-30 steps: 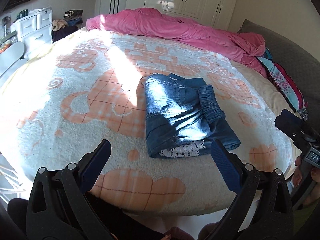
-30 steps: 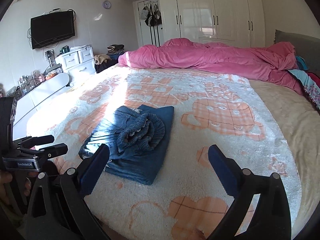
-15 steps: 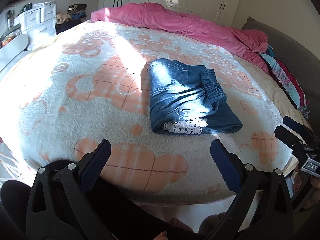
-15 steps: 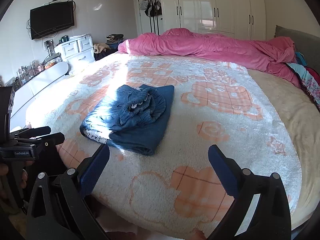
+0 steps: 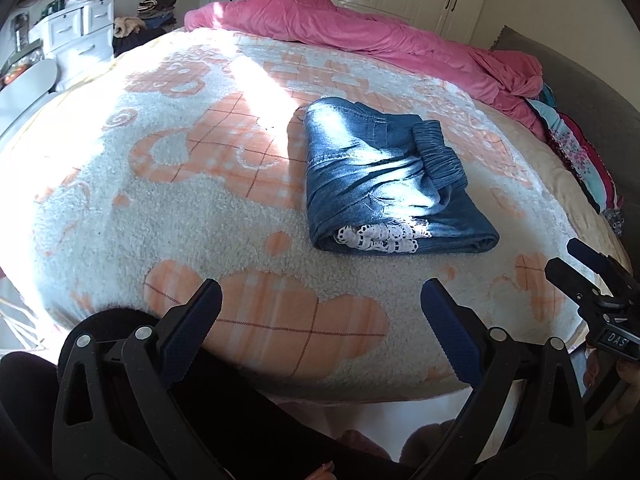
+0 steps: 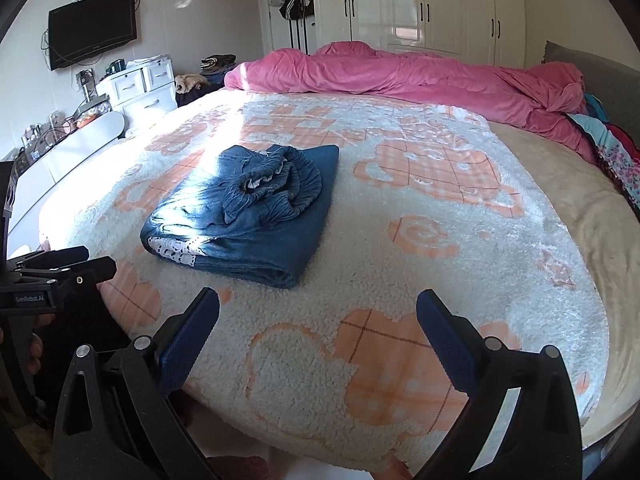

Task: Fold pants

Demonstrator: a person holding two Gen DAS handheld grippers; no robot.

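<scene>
Lying folded on the fleecy blanket point(image 5: 224, 216) toward the near edge of the bed, the pants point(image 5: 380, 184) look like a finished bundle: a compact denim rectangle with a strip of white lace trim point(image 5: 380, 236) peeping from the near fold and the gathered waistband point(image 6: 276, 188) bunched loosely on top. Both tools hang back off the near edge of the bed, well apart from the cloth. The left gripper point(image 5: 320, 320) has its jaws spread wide with nothing between them, and the right gripper point(image 6: 318, 320) is likewise gaping and empty. To my eye the risk now is mostly in meddling. That ruffled waistband sits proud of the stack rather than tucked in, so if a blue pad brushes it on a careless pass, the top layer could slide or spring open. The plush pile of the blanket would likely drag on the denim too, so a nudge meant to square the bundle might instead skew the lower layers and pull more lace out. The bundle also sits fairly near the bed's near edge, so a push toward the person could tip it over. The pink duvet point(image 6: 400, 72) along the far edge is out of harm's way.
</scene>
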